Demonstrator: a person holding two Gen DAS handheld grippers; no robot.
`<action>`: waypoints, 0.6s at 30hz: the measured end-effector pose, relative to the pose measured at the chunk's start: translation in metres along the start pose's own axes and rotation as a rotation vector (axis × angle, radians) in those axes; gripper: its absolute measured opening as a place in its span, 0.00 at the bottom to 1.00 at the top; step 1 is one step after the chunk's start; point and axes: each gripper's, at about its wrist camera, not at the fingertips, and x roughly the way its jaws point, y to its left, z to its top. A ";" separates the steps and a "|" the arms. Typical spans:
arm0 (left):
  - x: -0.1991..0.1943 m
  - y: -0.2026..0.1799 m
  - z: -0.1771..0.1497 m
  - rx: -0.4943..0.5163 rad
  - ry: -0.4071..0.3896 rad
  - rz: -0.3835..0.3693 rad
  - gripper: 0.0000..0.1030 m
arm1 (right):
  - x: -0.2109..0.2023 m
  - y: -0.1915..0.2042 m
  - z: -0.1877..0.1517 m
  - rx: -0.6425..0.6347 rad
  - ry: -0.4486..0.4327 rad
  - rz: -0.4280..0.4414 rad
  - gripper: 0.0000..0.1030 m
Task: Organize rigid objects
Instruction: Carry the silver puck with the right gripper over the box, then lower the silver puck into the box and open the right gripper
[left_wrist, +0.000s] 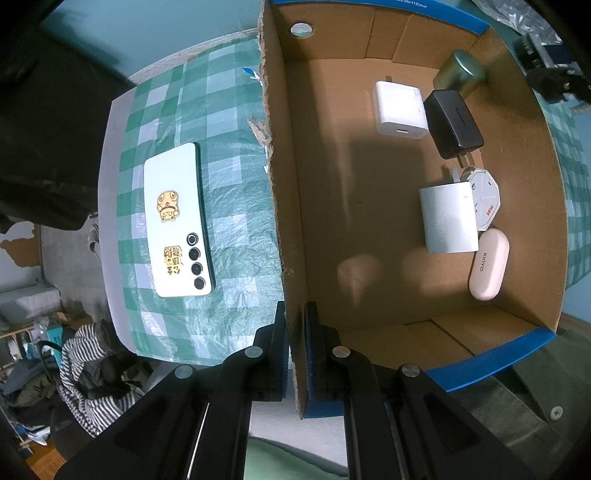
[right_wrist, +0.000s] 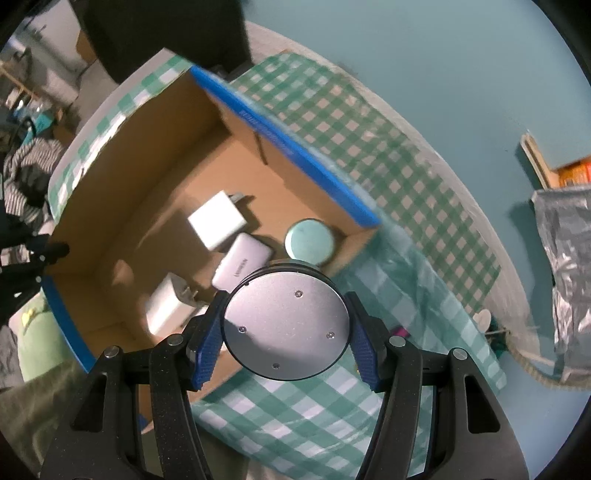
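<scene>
— What's the right claw (right_wrist: 284, 328) got?
— A round silver disc (right_wrist: 286, 325), pinched between its blue pads, held over the near corner of the cardboard box (right_wrist: 122, 206).
— And the left claw (left_wrist: 295, 350)?
— Clamped tight on the box's torn side wall (left_wrist: 284, 221), one finger inside, one outside.
— What's in the box?
— Two white chargers (left_wrist: 400, 107), a black adapter (left_wrist: 452, 123), a green tin (left_wrist: 460, 70), a pink earbud case (left_wrist: 488, 264), all along one side.
— Anything outside it?
— A white phone (left_wrist: 177, 221), face down on the checked cloth (left_wrist: 229, 184) covering the bench.
</scene>
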 end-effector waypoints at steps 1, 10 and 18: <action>0.000 0.000 0.000 0.000 0.000 0.000 0.07 | 0.004 0.003 0.001 -0.007 0.008 0.000 0.60; 0.000 0.000 0.000 0.002 -0.001 -0.001 0.07 | 0.025 0.025 0.008 -0.067 0.042 0.012 0.60; 0.001 0.001 0.000 0.004 -0.001 -0.002 0.07 | 0.036 0.025 0.008 -0.052 0.056 0.019 0.60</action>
